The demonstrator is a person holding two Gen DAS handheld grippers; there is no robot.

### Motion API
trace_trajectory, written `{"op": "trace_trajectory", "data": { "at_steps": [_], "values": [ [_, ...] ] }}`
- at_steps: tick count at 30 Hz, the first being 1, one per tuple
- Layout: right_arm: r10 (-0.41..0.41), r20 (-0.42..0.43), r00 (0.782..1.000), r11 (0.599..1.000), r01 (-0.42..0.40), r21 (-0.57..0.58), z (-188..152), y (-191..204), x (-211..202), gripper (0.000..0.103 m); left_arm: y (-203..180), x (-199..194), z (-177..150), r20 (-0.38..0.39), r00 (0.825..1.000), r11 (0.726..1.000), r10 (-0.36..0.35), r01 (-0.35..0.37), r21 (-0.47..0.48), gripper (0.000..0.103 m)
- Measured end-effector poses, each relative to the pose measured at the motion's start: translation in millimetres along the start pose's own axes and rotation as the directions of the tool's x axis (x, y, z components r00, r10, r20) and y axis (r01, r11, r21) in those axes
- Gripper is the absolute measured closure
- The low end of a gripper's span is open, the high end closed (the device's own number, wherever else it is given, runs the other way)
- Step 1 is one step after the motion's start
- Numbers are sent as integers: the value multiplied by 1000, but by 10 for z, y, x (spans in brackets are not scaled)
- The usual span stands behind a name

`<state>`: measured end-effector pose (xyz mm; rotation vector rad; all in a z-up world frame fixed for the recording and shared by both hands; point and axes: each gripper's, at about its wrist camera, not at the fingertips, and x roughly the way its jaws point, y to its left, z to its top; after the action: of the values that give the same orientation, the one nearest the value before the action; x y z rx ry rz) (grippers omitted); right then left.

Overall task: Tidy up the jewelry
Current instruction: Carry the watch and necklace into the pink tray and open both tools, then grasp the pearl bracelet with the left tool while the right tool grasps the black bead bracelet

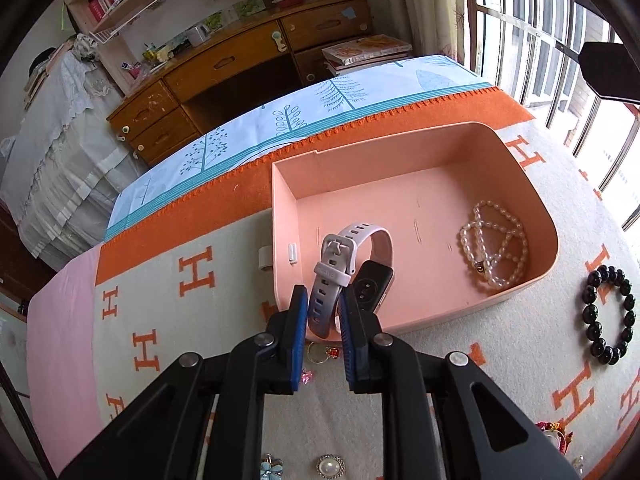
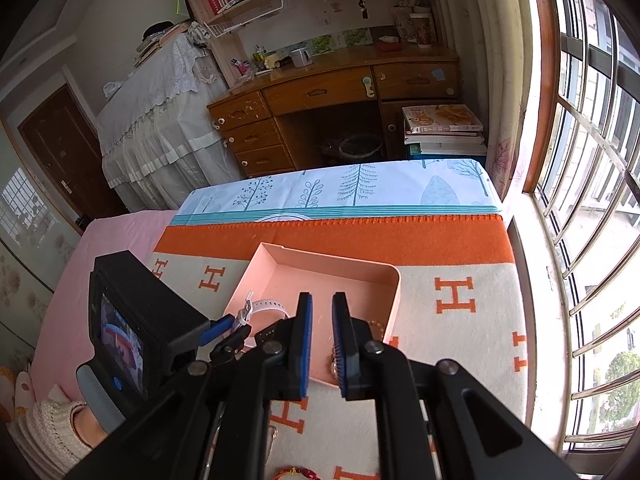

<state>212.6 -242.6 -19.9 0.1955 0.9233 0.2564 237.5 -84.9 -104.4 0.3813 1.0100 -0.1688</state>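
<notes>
A pink open box (image 1: 516,168) lies on the orange-and-cream blanket; it also shows in the right wrist view (image 2: 394,280). My left gripper (image 1: 324,300) is shut on the strap of a pale pink smartwatch (image 1: 340,264) and holds it over the box's near wall. The watch also shows in the right wrist view (image 2: 264,306). A pearl necklace (image 1: 494,242) lies inside the box. A black bead bracelet (image 1: 608,314) lies on the blanket to the right of the box. My right gripper (image 2: 322,308) is empty, its jaws slightly apart, above the box's near edge.
Small pieces lie on the blanket near me: a ring with a red stone (image 1: 320,354), a pearl brooch (image 1: 330,467), a blue flower piece (image 1: 271,467), a red cord bracelet (image 2: 296,473). A wooden desk (image 2: 332,92) stands beyond the bed, a barred window (image 2: 592,200) to the right.
</notes>
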Motion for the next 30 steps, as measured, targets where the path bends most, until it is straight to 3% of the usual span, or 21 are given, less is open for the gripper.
{"op": "trace_trajectory", "data": {
  "at_steps": [3,6,8,9,14,20,24,30],
  "values": [
    [3,-3,1000,1000,-3,2,-8,0,10,93,-8,-17,-20,-4,1000,1000,1,-1,-3,88],
    [-1,-4,1000,1000,1,-1,-46,11,19,93,1,-93,-25,8,1000,1000,-10,10,-4,71],
    [0,-9,1000,1000,0,1,-74,9,21,93,16,-204,-31,45,999,1000,4,-3,-15,21],
    [2,-12,1000,1000,-2,2,-90,11,18,91,16,-284,-43,77,997,1000,10,-9,-16,17],
    [8,4,1000,1000,-8,17,-210,0,-77,73,-20,-586,-86,139,990,1000,17,-17,-1,16],
    [6,27,1000,1000,-7,31,-440,-11,-320,72,-120,-868,-212,169,986,1000,6,-11,28,16],
    [-19,41,999,999,18,39,-660,-48,-490,62,-175,-1059,-314,182,983,999,-5,-2,39,16],
    [-58,27,998,996,56,65,-993,-193,-679,60,-223,-1282,-480,181,983,999,-42,38,27,16]
  ]
}}
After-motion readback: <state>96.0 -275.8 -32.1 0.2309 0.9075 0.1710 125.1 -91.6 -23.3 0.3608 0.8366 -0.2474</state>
